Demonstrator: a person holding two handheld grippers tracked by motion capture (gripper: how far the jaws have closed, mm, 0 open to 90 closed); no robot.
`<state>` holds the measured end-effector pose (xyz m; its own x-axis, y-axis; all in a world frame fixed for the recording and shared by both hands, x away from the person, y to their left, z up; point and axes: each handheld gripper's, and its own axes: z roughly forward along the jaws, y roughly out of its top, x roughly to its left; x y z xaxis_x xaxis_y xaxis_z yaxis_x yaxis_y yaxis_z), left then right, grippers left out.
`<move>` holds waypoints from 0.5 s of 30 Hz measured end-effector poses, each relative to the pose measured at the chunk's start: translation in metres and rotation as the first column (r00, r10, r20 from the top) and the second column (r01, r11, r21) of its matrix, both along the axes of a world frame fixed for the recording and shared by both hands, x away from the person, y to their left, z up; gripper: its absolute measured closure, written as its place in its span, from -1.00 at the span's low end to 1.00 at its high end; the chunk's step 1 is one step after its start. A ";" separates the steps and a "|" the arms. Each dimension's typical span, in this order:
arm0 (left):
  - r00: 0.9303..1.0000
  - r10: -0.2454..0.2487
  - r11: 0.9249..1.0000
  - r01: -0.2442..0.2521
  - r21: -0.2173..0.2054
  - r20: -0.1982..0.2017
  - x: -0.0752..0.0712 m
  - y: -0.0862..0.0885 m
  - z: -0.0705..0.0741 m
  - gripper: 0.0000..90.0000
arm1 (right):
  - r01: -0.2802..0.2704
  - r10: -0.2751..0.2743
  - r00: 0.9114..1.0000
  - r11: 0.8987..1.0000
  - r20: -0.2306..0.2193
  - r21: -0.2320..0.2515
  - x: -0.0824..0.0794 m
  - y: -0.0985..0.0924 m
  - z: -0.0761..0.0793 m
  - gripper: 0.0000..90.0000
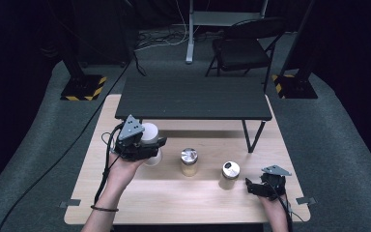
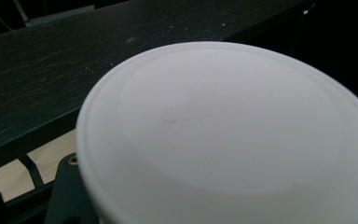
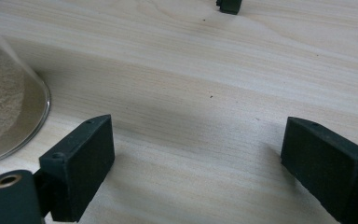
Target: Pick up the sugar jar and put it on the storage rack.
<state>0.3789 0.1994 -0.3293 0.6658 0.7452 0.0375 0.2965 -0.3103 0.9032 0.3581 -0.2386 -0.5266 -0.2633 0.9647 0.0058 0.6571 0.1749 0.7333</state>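
My left gripper [image 1: 150,145] is shut on a white-lidded jar [image 1: 150,133], lifted a little off the wooden table [image 1: 140,195] at its left. In the left gripper view the jar's white lid [image 2: 223,130] is right in front of the camera, with the black shelf [image 2: 51,70] behind it. Two glass jars of sandy powder with metal lids stand on the table: one in the middle [image 1: 189,162], one further right [image 1: 230,174]. My right gripper [image 1: 252,186] rests low at the table's right, open, with bare wood between its pads [image 3: 81,165]. The right jar's base [image 3: 7,102] is at its left.
A low black shelf [image 1: 193,99] on thin legs spans the back of the table. Behind it stand a folding chair [image 1: 244,46] and stands with yellow-black striped feet [image 1: 84,87]. Cables trail from both grippers over the table's near edge.
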 end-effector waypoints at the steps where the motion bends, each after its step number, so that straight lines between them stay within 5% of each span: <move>1: 1.000 0.000 1.000 0.000 0.001 0.001 0.000 -0.001 0.001 -0.19 | -0.001 0.001 1.000 1.000 0.000 -0.001 0.000 0.000 0.000 -0.81; 15: 1.000 -0.003 1.000 0.003 0.008 0.007 0.009 -0.003 0.018 -0.19 | -0.002 0.002 1.000 1.000 0.000 -0.001 0.000 0.000 0.000 -0.81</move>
